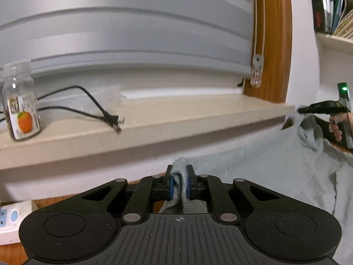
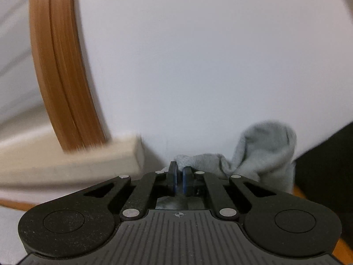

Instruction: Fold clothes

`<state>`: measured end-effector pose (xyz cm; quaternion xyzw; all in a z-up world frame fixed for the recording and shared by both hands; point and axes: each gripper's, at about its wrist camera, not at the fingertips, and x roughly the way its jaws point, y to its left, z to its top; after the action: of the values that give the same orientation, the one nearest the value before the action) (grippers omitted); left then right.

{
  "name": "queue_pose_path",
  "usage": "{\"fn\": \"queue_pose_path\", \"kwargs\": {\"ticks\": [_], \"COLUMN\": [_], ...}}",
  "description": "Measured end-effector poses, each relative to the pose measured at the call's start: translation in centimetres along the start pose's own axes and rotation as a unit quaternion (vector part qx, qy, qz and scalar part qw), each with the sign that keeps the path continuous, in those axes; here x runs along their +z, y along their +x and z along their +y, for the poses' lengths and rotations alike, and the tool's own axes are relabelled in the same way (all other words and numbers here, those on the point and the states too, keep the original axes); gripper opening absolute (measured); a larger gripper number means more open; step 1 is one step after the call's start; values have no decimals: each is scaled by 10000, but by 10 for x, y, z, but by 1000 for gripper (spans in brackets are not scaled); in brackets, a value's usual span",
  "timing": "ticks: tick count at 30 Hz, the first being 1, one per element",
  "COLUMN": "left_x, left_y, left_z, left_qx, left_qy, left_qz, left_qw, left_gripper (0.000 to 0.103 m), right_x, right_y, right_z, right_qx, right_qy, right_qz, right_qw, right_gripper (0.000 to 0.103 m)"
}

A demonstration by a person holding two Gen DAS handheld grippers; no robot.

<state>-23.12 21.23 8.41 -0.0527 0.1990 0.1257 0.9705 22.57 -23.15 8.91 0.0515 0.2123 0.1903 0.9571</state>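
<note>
Far left on the beige sill (image 1: 154,119): clear jar (image 1: 20,101) with an orange on its label; black cable (image 1: 92,108) trailing beside it; wooden window frame (image 1: 272,39) upright beyond. My left claw (image 1: 180,184) is clamped on a bunched edge of the pale grey-blue fleece garment (image 1: 275,176), soft, nappy, held up off the surface; my right claw (image 2: 179,180) pinches its other edge, a sleeve-like fold drooping rightward.
</note>
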Motion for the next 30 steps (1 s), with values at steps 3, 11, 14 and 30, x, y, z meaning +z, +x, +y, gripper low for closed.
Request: {"fn": "queue_pose_path", "kwargs": {"ticks": [3,11,14,30], "left_x": [1,-8,-13,-46], "left_y": [-2,-13,-29,-117], "left_z": [0,-2,-3,-61], "left_qx": [33,-118,-280,-880], "left_qy": [-24,-171,-188,340], "left_qz": [-48,-209,-383,-156], "left_qw": [10000,9996,9987,9954], "left_gripper": [11,11,11,14], "right_x": [7,21,17,-99], "right_y": [-13,-47,-74,-212], "right_z": [5,19,6,-69], "right_qx": [51,227,373,717], "right_qy": [-63,-258,-237,163], "right_qz": [-199,-521,-563,-30], "right_qw": [9998,9980,9974,9973], "right_gripper": [5,4,4,4]}}
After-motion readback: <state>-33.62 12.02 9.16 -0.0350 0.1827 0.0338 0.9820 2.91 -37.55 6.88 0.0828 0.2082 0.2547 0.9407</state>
